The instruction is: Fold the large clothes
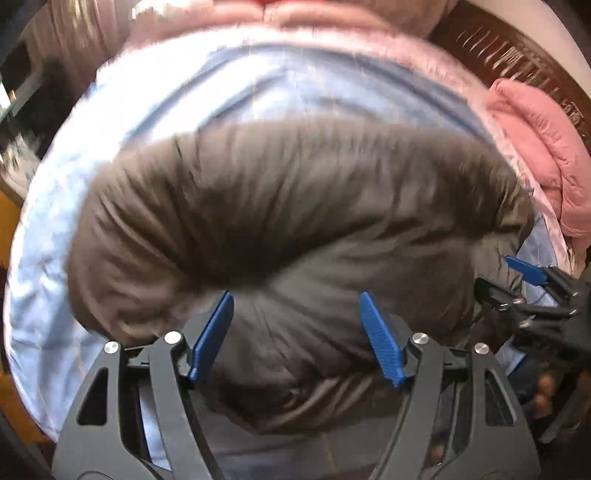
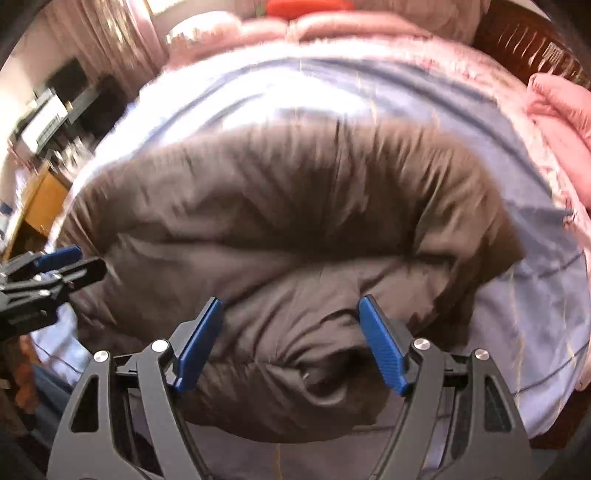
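A dark brown puffy jacket (image 1: 288, 229) lies folded over itself on a light blue bedsheet (image 1: 59, 229); it also shows in the right wrist view (image 2: 288, 221). My left gripper (image 1: 297, 299) is open, its blue fingers (image 1: 212, 336) spread just above the jacket's near fold, holding nothing. My right gripper (image 2: 291, 304) is open too, over the jacket's near edge, and shows at the right edge of the left wrist view (image 1: 524, 280). The left gripper shows at the left edge of the right wrist view (image 2: 55, 266). Both views are motion-blurred.
A pink quilted garment (image 1: 539, 155) lies on the bed's right side, also in the right wrist view (image 2: 561, 122). Pink bedding (image 2: 332, 29) is piled at the far end. A dark wooden headboard (image 1: 517, 55) is at the back right. Furniture (image 2: 48, 110) stands to the left.
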Motion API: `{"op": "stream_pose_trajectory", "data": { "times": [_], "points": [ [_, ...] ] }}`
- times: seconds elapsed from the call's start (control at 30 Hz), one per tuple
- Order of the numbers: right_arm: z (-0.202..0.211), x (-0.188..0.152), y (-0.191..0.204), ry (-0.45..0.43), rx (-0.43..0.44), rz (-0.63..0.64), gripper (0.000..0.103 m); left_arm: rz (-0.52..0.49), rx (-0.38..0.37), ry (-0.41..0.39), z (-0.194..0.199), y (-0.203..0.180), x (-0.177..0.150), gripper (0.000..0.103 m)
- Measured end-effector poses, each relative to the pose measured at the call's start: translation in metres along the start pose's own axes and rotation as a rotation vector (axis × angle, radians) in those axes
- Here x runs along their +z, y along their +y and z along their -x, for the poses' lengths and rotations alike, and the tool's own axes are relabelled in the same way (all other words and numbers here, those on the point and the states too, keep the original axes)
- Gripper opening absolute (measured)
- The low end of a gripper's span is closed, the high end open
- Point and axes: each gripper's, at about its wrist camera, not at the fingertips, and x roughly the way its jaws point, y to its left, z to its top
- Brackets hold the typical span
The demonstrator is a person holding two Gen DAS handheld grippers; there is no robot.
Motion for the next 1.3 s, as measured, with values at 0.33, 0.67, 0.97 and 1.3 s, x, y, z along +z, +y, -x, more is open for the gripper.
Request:
{"op": "stream_pose_trajectory", "data": {
  "times": [0.33, 0.67, 0.97, 1.3],
  "points": [
    [-0.054, 0.003, -0.003, 0.101, -0.062, -0.030, 0.095, 0.036, 0.073, 0.130, -0.058, 0.002, -0.005, 0.081],
    [-0.014, 0.018, -0.013, 0.089, 0.027, -0.093, 0.088, 0.079, -0.007, 0.043, -0.019, 0.009, 0.005, 0.072],
    [0.035, 0.113, -0.021, -0.109, -0.008, 0.009, 0.088, 0.210, 0.095, -0.055, 0.000, 0.069, 0.090, 0.090],
    [-0.070, 0.112, -0.073, 0.140, 0.067, -0.252, 0.083, 0.368, 0.144, 0.124, -0.065, 0.117, 0.061, 0.091]
  ]
}}
